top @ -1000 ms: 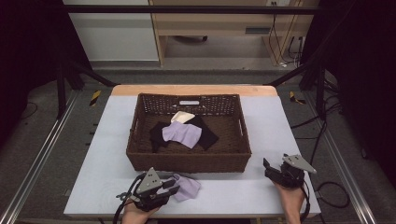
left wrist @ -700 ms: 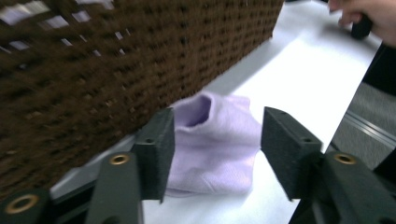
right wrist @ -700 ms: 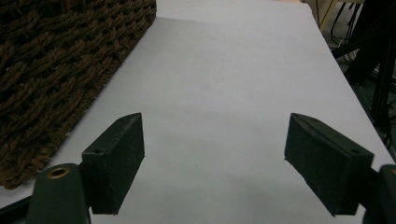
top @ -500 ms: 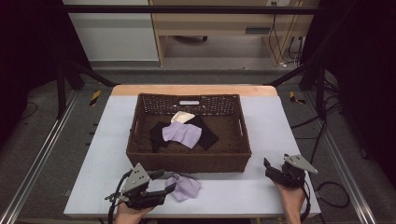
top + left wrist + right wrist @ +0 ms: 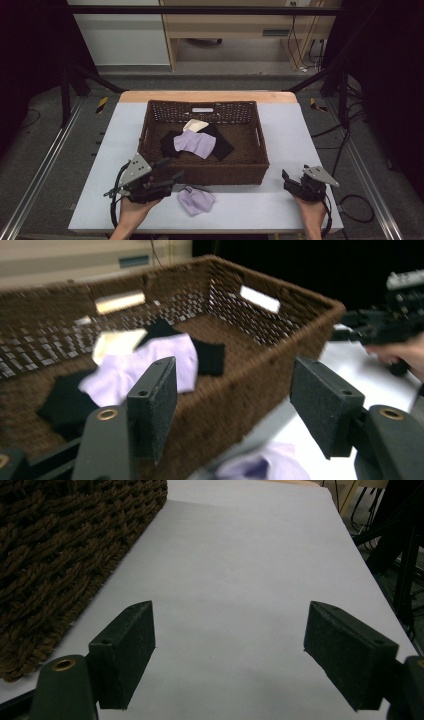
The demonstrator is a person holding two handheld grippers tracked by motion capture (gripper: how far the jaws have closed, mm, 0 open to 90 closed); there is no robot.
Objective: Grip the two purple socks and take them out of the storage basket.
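2 lilac cloths (image 5: 196, 200), 1 basket (image 5: 150, 137).

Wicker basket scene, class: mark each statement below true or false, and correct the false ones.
1. A lavender cloth lies on the table outside the wicker basket. True.
2. The left claw is shut on that cloth. False: its jaws stand open and empty, with the cloth lying beside it.
3. The basket holds a lavender cloth, black cloths and a cream one. True.
4. The right claw is reaching into the basket. False: it is over bare table to the right of the basket, jaws open.
5. The basket is tipped on its side. False: it sits upright.
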